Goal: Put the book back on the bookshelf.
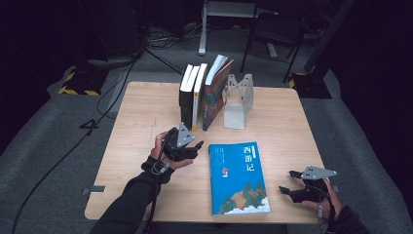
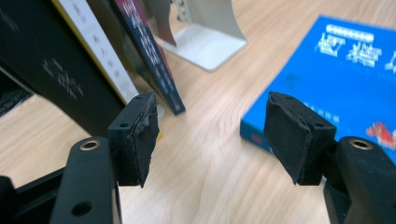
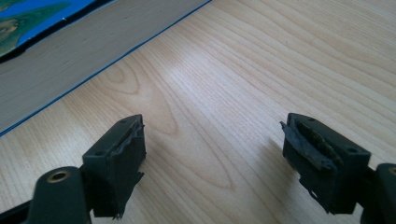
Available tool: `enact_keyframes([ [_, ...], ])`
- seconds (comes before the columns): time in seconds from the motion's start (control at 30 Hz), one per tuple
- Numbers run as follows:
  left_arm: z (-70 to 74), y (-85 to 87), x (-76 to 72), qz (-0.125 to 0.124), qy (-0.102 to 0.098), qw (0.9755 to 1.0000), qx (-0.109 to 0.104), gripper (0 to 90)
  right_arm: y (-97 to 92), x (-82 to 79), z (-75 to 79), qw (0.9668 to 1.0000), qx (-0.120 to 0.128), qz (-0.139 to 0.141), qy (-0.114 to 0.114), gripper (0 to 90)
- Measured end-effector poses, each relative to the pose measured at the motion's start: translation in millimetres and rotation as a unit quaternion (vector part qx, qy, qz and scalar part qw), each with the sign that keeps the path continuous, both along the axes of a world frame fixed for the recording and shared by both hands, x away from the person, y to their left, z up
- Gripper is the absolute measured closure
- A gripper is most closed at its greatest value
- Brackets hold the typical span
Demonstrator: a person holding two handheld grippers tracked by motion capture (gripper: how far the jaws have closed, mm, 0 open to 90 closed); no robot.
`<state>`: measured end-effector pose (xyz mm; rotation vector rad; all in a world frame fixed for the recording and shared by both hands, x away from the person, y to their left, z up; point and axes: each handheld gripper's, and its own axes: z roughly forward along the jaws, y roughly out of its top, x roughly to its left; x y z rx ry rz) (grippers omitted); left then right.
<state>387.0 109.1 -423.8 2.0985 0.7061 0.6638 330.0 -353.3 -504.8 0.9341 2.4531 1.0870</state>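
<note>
- A light wooden table (image 1: 146, 112) stands on grey carpet in a dark room, with a chair (image 1: 275, 34) and cables in the upper part of the high view.
- A blue book (image 1: 238, 178) lies flat, cover up, in the lower centre of the high view, its white title characters at the upper right of the cover.
- The left gripper (image 1: 195, 147) sits just left of the blue book's upper left corner; its jaws stand apart with nothing between them, bare wood showing in the gap in the left gripper view, and the blue book (image 2: 336, 74) at the right there.
- The right gripper (image 1: 287, 181) rests at the lower right of the high view, near the book's right edge but apart from it; its jaws are spread wide over bare table in the right gripper view, with the book's page edge (image 3: 70, 56) at the upper left.
- Above the left gripper, in the upper centre, a row of upright books (image 1: 202, 92) stands with the rightmost one leaning.
- A pale metal bookend (image 1: 238, 100) stands just right of that row.
</note>
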Motion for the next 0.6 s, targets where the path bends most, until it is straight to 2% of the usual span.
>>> enact_keyframes([
  [0.23, -15.9, 8.4, -15.1, -0.025, 0.028, 0.9992, 0.016, 33.5, 0.1, -0.2, 0.0, 1.0000, 0.000, -0.001, 0.000, 20.7],
  [0.37, -23.6, 10.2, -21.6, -0.029, 0.040, 0.9984, 0.028, 29.5, 0.1, -0.2, 0.0, 1.0000, 0.000, -0.001, 0.000, 20.6],
  [0.43, -30.2, 12.6, -28.5, -0.038, 0.055, 0.9971, 0.034, 28.6, 0.1, -0.2, 0.0, 1.0000, 0.000, -0.001, 0.000, 20.7],
  [0.47, -30.2, 12.6, -28.5, -0.038, 0.055, 0.9971, 0.034, 28.3, 0.1, -0.2, 0.0, 1.0000, 0.000, -0.001, 0.000, 20.7],
  [0.6, -41.0, 15.0, -42.2, -0.052, 0.083, 0.9947, 0.033, 27.5, 0.2, -0.5, 0.1, 1.0000, 0.000, -0.002, 0.000, 20.7],
])
